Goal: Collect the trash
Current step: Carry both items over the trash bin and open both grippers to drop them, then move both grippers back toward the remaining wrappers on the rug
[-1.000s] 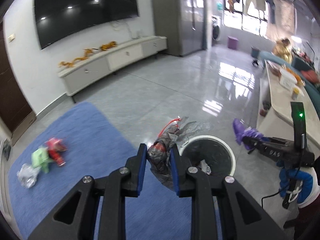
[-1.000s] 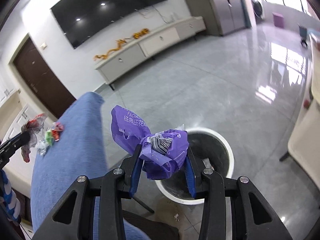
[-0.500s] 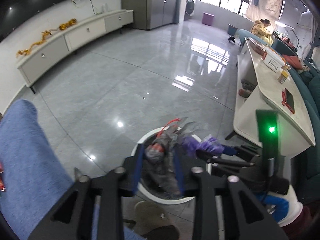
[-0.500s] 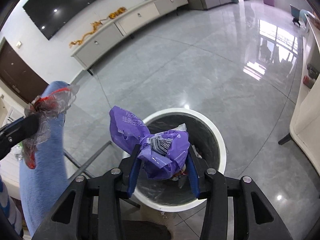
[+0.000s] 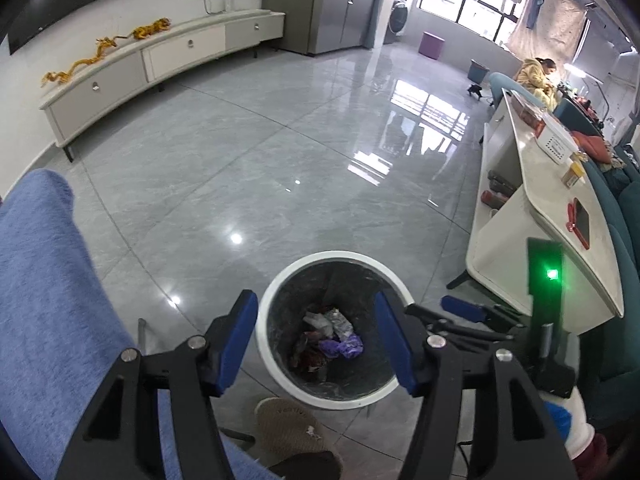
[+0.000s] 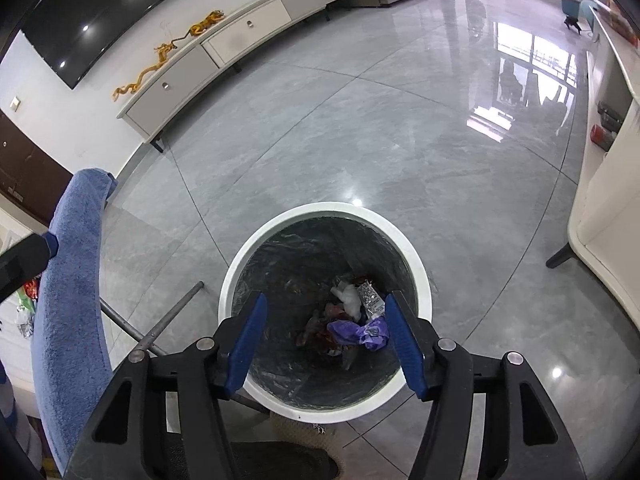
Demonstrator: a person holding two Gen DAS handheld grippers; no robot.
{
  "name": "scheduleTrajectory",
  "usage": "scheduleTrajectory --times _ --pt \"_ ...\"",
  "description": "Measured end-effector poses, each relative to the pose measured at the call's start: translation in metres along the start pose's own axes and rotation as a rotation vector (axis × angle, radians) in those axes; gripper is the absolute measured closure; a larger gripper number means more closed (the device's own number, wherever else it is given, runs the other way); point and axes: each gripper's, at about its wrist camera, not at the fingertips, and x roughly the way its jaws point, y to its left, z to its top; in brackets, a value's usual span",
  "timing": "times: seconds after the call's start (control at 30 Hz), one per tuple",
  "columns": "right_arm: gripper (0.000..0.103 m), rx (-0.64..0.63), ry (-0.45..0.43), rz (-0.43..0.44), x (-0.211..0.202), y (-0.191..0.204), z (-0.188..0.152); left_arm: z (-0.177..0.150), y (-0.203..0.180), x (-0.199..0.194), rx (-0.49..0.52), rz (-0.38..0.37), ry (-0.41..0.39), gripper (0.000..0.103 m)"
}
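A glossy grey tile floor [image 6: 400,128] runs back to a long white TV cabinet [image 5: 160,60], with a blue towel-like cloth [image 6: 72,300] draped at the left. Both the left gripper [image 5: 316,340] and right gripper [image 6: 324,344] hang with fingers [image 6: 244,344] spread wide and empty over the round white-rimmed bin [image 6: 420,264], where the crumpled purple wrapper [image 6: 360,332] and other trash [image 5: 328,320] lie on the slack black liner. To finish well, I'd lift both straight up clear of the rim, then swing back toward the scraps [image 6: 26,308] beyond the cloth
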Motion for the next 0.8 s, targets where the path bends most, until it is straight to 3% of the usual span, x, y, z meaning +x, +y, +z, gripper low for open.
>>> scheduleTrajectory --times 0.57,0.8 --pt "0.043 -0.097 -0.130 0.048 -0.082 0.047 -0.005 -0.042 0.025 -0.130 -0.011 0.283 -0.265 0.044" --pt "0.052 -0.181 -0.198 0.082 -0.123 0.078 -0.010 -0.065 0.042 -0.176 -0.046 0.347 -0.339 0.044"
